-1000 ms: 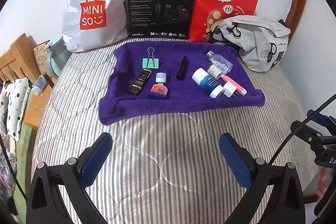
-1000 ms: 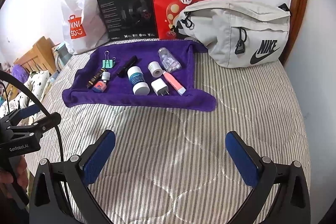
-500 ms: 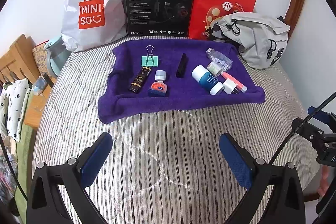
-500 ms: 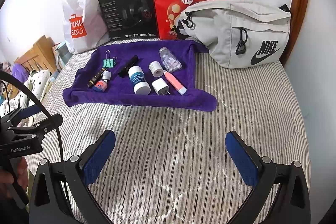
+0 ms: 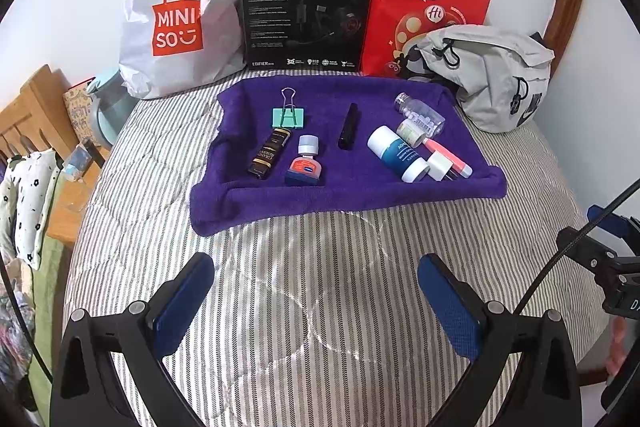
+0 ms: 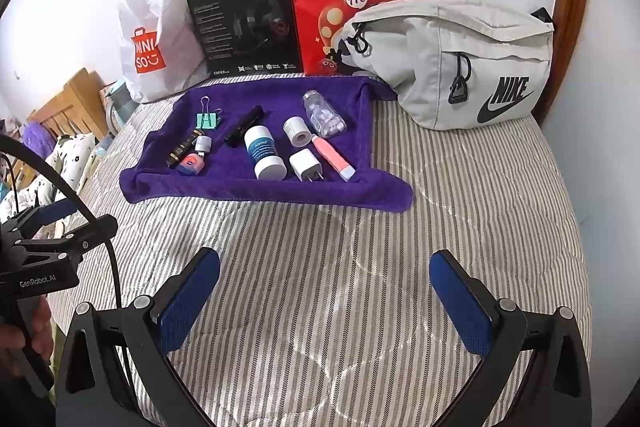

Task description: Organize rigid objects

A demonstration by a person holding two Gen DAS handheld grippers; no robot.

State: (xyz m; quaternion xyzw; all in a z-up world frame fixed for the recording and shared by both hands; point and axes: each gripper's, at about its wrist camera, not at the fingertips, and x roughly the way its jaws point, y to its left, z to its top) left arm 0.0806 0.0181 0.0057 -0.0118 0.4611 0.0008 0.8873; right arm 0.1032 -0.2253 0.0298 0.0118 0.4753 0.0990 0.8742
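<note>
The right gripper (image 6: 324, 287) hangs wide apart over the striped bed (image 6: 460, 195); small items lie on a purple towel (image 6: 248, 187) near the grey bag (image 6: 448, 63).

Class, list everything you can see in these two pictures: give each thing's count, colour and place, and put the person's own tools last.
towel: 1, purple, on the striped bed
binder clip: 1, green, towel's far left
dark tube: 1, black and gold, left on towel
small bottle: 1, orange label, beside dark tube
black stick: 1, towel middle
white-blue bottle: 1, lying, right of middle
tape roll: 1, white
pill bottle: 1, clear, far right
charger: 1, white
pink tube: 1, near right
bags: white, red, grey, by the wall
box: 1, black
left hand-held gripper: open
right hand-held gripper: open
</note>
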